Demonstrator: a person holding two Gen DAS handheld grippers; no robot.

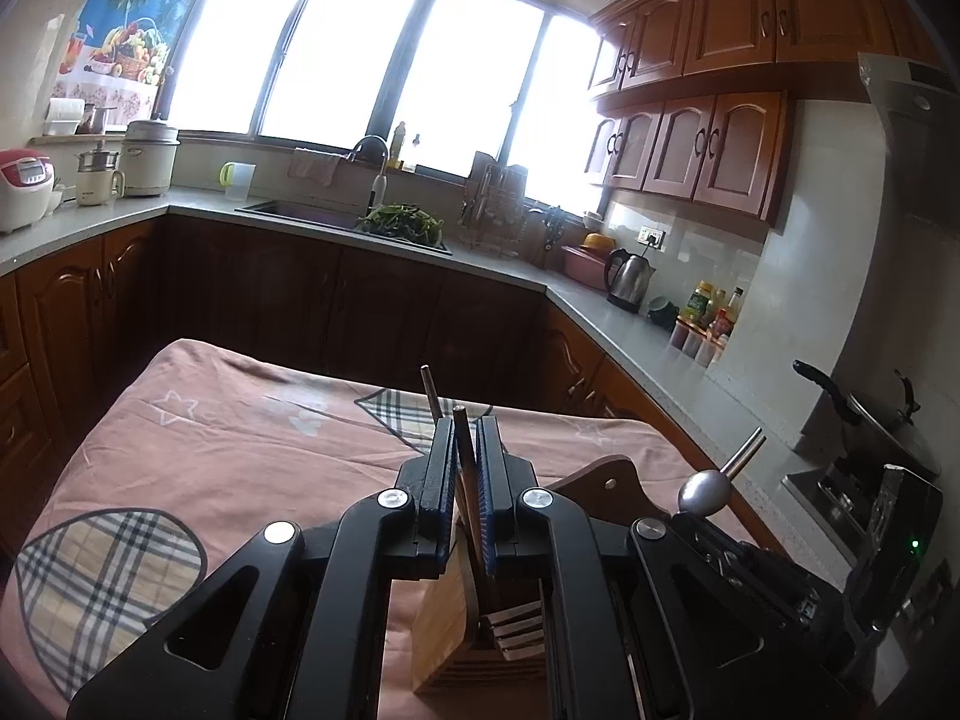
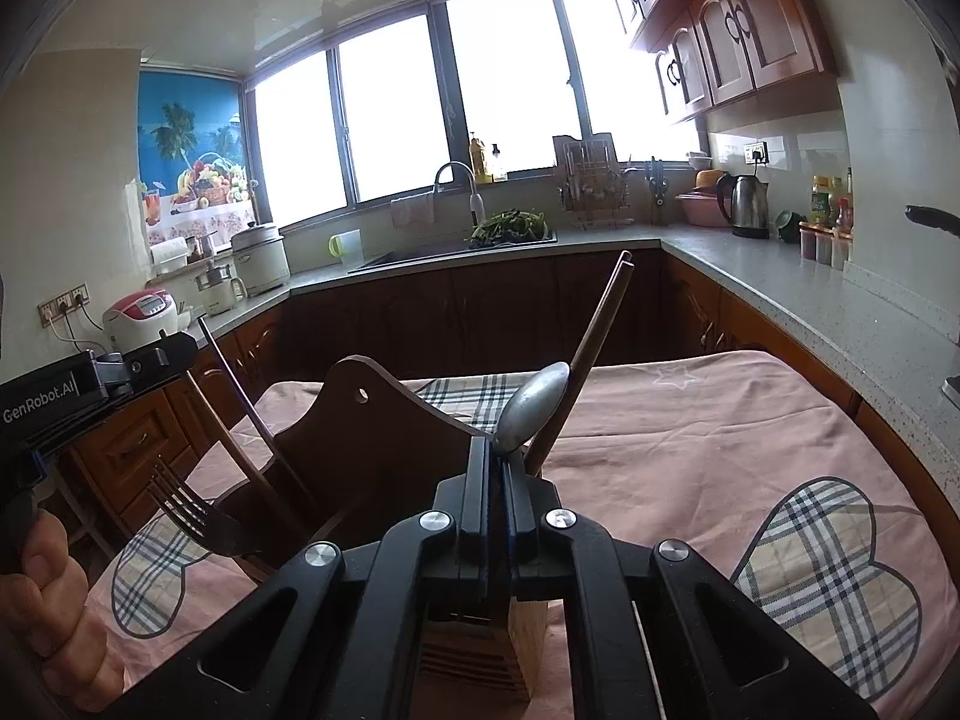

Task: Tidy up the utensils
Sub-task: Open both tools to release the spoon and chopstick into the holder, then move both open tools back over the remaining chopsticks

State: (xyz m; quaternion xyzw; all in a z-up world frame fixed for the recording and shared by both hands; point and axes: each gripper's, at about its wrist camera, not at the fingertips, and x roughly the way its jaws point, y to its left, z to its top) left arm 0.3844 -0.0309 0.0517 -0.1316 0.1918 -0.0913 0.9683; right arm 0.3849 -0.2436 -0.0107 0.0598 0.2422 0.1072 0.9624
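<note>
My left gripper (image 1: 465,426) is shut on a pair of chopsticks (image 1: 461,450) that stick up between its pads; they also show in the right wrist view (image 2: 240,408), slanting down past the holder. A wooden utensil holder (image 1: 447,630) with a dark brown back board (image 2: 372,420) stands on the pink cloth, just under both grippers. A fork (image 2: 192,516) with tines up leans at its left side. My right gripper (image 2: 497,450) is shut on a metal spoon (image 2: 531,405), bowl up; the spoon also shows in the left wrist view (image 1: 705,489). Brown chopsticks (image 2: 600,336) lean behind it.
The table carries a pink cloth (image 2: 690,438) with plaid hearts. Grey kitchen counters (image 1: 630,324) run around the back and right, with a sink, a kettle (image 2: 747,204), bottles and a rice cooker (image 1: 21,186). A wok sits on the stove (image 1: 888,420).
</note>
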